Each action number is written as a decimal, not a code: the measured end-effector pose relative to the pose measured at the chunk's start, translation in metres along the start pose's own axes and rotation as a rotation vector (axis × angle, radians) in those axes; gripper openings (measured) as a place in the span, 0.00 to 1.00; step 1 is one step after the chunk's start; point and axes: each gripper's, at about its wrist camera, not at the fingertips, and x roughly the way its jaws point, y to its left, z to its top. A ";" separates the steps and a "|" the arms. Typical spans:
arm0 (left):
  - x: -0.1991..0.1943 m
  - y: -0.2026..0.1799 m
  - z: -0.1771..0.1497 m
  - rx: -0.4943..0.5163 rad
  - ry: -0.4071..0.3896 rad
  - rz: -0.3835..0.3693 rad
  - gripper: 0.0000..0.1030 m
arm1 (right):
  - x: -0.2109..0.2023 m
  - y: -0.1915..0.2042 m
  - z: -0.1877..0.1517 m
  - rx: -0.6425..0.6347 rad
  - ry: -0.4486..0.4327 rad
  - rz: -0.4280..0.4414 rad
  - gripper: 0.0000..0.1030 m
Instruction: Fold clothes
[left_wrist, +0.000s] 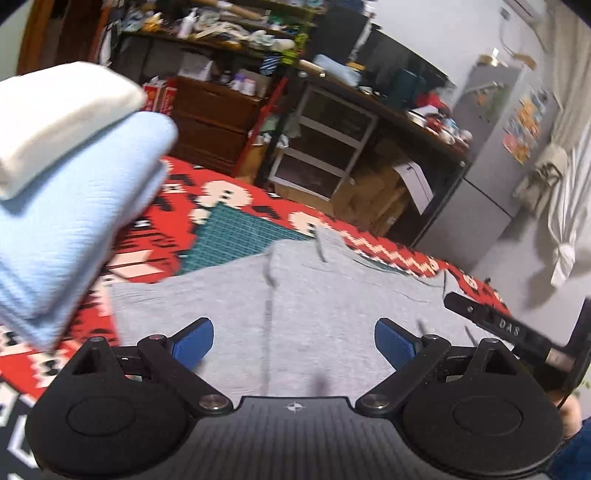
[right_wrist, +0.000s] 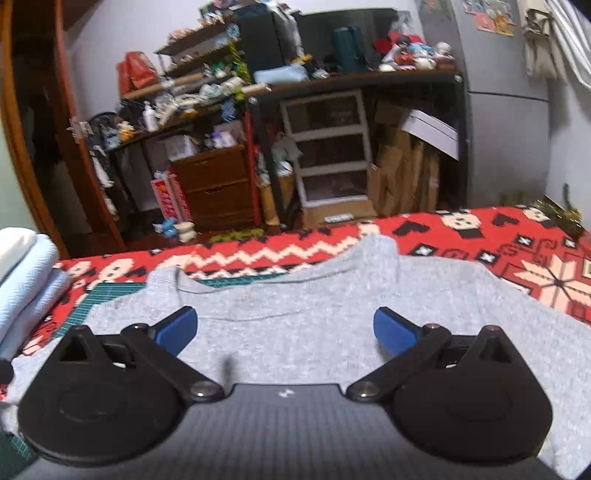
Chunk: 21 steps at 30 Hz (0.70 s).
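A grey T-shirt (right_wrist: 303, 325) lies spread flat in front of me on a surface covered by a red, white and black patterned blanket (right_wrist: 480, 236), with a patch of green gridded cutting mat (left_wrist: 236, 232) showing just beyond the shirt's far edge. My left hand-held gripper (left_wrist: 293, 341) hovers over the shirt with its blue-padded fingers (left_wrist: 194, 341) spread wide apart, grasping nothing. My right hand-held gripper (right_wrist: 284, 332) also sits above the grey fabric, its blue pads (right_wrist: 393, 334) equally far apart and released. In the left wrist view, the black body of the other gripper appears at the right edge, and the white letters "DAS" (left_wrist: 509, 326) can be read on it. To my left a stack of folded clothes rests on the blanket: a light blue folded garment (left_wrist: 74, 221) with a white folded garment (left_wrist: 55, 122) on top. Beyond the surface stand cluttered shelves (right_wrist: 207, 74), a brown wooden drawer unit (right_wrist: 218, 188), a white plastic drawer unit (right_wrist: 328, 147), flattened cardboard boxes (right_wrist: 402, 173) and a grey refrigerator (left_wrist: 509, 122) with colourful stickers; any writing on those is too blurred to read.
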 end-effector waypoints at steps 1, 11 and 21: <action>-0.006 0.007 0.002 -0.015 -0.003 -0.007 0.90 | 0.000 0.002 0.000 -0.005 -0.003 0.013 1.00; -0.027 0.035 -0.012 -0.002 0.059 0.094 0.50 | -0.002 0.027 0.001 -0.058 0.018 0.106 0.91; -0.019 0.051 -0.021 -0.159 0.135 0.055 0.37 | -0.004 0.039 -0.007 -0.061 0.060 0.212 0.57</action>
